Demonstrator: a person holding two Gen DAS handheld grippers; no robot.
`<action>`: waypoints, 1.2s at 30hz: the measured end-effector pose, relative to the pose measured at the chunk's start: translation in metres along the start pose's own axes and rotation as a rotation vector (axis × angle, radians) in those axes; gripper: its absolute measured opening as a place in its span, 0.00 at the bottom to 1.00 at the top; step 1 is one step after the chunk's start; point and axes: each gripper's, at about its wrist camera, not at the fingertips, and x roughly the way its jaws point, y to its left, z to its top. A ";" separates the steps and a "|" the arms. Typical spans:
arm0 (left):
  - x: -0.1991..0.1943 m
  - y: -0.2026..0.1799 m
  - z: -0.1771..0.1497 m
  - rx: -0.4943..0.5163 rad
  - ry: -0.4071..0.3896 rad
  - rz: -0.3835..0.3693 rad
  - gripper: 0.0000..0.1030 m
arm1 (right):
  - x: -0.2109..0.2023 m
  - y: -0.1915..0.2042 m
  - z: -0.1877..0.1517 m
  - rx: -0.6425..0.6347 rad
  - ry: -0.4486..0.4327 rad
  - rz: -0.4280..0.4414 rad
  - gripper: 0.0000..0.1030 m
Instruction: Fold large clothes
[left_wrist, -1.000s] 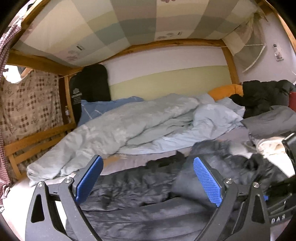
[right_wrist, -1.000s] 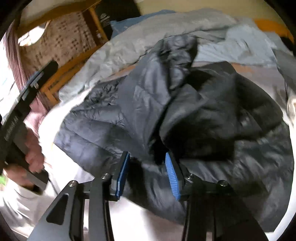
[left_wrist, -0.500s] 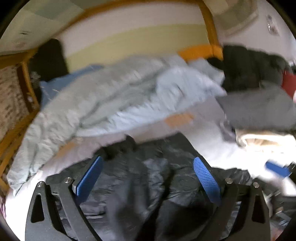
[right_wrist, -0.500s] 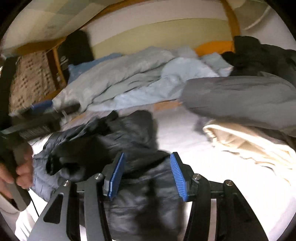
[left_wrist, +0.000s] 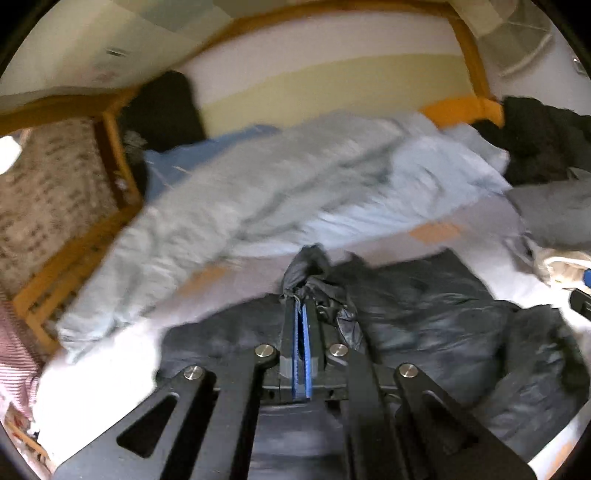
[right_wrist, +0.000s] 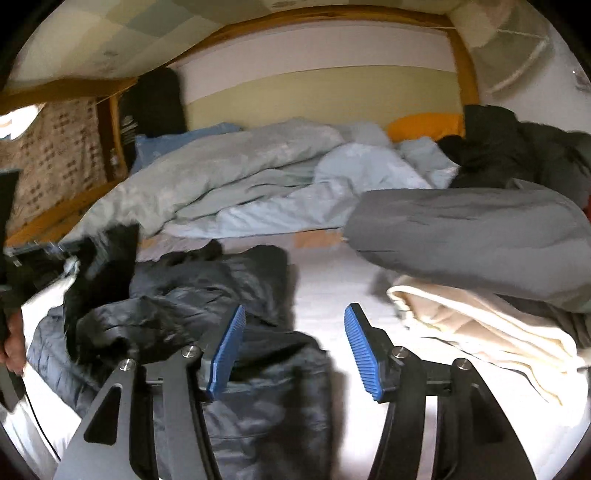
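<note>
On the white bed sheet we work a dark grey quilted puffer jacket, which lies crumpled across the near side, in front of a rumpled pale blue duvet. Our left gripper has its blue-padded fingers pinched on a bunched fold of the jacket. Our right gripper hovers with fingers spread wide, holding nothing, beside a folded cream blanket under a grey garment.
</note>
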 end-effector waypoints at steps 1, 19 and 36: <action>-0.003 0.013 -0.003 -0.005 -0.009 0.025 0.03 | 0.000 0.005 -0.001 -0.021 -0.002 0.000 0.57; 0.023 0.090 -0.078 -0.146 0.148 -0.009 0.03 | 0.058 0.102 -0.046 -0.186 0.455 0.084 0.57; 0.079 0.148 -0.133 -0.171 0.285 0.206 0.02 | 0.061 0.095 0.054 -0.192 0.406 0.003 0.57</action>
